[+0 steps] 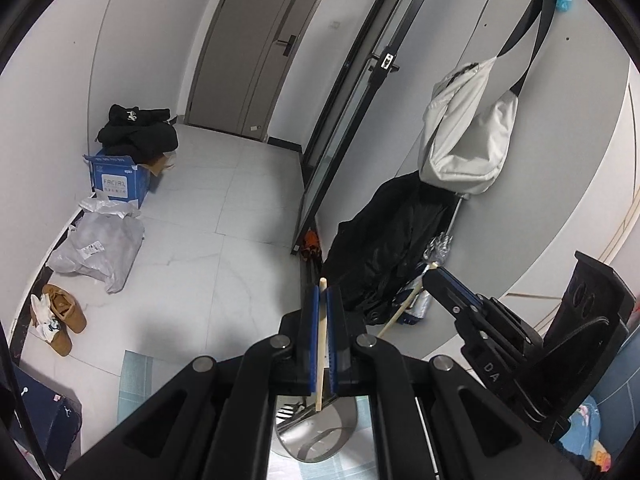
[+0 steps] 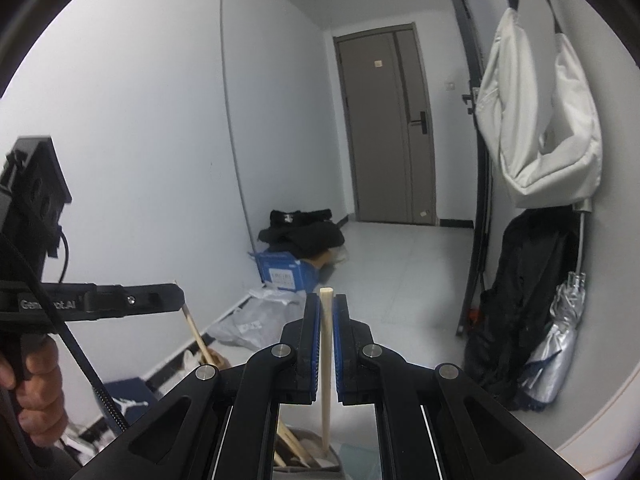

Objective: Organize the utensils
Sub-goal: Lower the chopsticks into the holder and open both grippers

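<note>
Two hand-held grippers each carry a single wooden chopstick above a container of utensils in a white-walled hallway. The left gripper is clamped on a pale chopstick that runs nearly upright between its blue pads, its top just clear of the fingertips and its lower end over a shiny metal cup at 6 o'clock in the left wrist view, where fork tines show inside. The right gripper is closed on a second chopstick, likewise upright, its lower end reaching down toward a holder with more chopsticks at 6 o'clock in the right wrist view. Each gripper appears in the other's view: the right one at 3 o'clock from the left wrist, the left one at 9 o'clock from the right wrist, with a person's hand on its grip. A grey door closes the corridor; a white bag hangs at 2 o'clock, a blue box sits on the floor.
</note>
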`<action>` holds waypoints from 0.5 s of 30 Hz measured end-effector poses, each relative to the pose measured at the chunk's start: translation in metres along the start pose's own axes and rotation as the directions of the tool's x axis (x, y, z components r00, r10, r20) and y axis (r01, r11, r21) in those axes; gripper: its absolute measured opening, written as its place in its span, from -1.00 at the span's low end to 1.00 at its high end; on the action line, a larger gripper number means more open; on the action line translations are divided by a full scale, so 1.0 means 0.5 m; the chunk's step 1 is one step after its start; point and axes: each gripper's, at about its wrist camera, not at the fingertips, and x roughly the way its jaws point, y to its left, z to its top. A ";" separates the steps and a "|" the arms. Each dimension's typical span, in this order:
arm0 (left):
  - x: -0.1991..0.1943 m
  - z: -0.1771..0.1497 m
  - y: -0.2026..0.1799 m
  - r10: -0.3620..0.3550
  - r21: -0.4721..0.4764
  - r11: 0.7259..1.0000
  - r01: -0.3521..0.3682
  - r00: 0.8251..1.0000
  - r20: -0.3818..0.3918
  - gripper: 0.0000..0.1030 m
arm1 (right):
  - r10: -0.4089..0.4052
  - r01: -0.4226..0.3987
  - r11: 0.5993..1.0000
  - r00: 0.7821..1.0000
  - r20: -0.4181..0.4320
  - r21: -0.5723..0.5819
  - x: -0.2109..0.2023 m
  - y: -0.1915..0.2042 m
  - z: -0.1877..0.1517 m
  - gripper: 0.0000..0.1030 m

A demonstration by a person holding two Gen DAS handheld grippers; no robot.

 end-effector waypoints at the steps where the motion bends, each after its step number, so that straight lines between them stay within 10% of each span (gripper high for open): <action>1: 0.001 -0.003 -0.001 0.005 0.009 1.000 -0.005 1.000 0.001 -0.99 | 0.002 -0.002 1.000 1.000 -0.008 -0.008 0.007 0.000 -0.008 -0.90; 15: 0.007 0.008 -0.030 0.010 0.079 0.997 -0.014 0.998 0.055 -0.99 | 0.011 -0.010 1.000 0.998 -0.067 0.013 0.021 -0.016 -0.073 -0.90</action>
